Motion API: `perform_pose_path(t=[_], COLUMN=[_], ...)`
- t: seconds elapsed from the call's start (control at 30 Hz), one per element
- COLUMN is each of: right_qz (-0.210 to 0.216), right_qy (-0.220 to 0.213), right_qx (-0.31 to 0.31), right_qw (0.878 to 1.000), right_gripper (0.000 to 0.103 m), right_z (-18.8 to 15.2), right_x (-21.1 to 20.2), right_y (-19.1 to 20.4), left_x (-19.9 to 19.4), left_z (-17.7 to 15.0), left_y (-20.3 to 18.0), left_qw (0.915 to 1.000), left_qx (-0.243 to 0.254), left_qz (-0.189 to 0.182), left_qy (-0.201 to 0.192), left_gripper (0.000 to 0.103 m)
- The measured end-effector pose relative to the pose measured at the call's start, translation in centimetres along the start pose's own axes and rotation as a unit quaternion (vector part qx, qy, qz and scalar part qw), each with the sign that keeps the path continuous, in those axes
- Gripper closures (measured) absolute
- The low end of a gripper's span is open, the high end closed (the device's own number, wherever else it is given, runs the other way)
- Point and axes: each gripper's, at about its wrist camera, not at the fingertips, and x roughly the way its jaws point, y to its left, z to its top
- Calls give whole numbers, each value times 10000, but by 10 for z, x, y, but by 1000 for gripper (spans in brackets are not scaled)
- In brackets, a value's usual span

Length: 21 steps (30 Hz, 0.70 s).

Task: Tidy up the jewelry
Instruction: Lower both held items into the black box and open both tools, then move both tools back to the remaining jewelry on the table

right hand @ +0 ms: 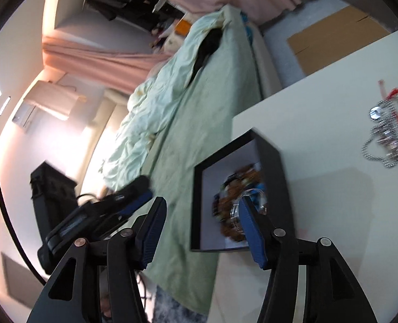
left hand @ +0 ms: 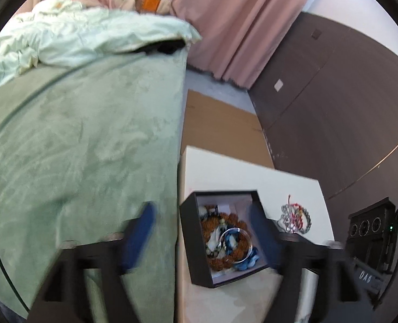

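While both grippers hang released with nothing between their pads, left gripper and right gripper frame the black box of beaded bracelets on the white worktop; loose chains lie beside it.

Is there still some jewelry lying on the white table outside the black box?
Yes, a tangle of silver chains and red cord lies on the white table, apart from the black box.

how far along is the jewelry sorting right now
Partly done. The black box on the white table already holds bead bracelets. Nothing is in hand: the left gripper and right gripper are both open and empty. A tangle of chains and beads remains on the table.
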Motion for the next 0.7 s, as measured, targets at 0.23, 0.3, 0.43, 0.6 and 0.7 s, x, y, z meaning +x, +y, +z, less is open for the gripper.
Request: perform_pose_path(t=[0.23, 0.3, 0.43, 0.6, 0.7], right_qz=[-134, -188, -330, -549, -662], right_qy=[-448, -571, -865, -1118, -1163], right_qx=[103, 159, 268, 456, 594], right_qw=[9989, 9981, 9953, 9912, 9892], right_gripper=[46, 46, 46, 46, 41], right_z=[3, 3, 5, 7, 8], right_x=[-47, -61, -90, -119, -129], right_y=[-11, -16, -25, -40, -48], left_x=[-4, -2, -2, 1, 5], left_z=[-5, -8, -13, -20, -23], left_y=[-16, -25, -47, -70, -82], left_qw=[9999, 9998, 9992, 9981, 9975], left_qx=[78, 149, 355, 541, 608], left_qz=[-68, -100, -185, -290, -348], left_qy=[-46, -13, -33, -9, 9], left_gripper=[18, 18, 18, 18, 18])
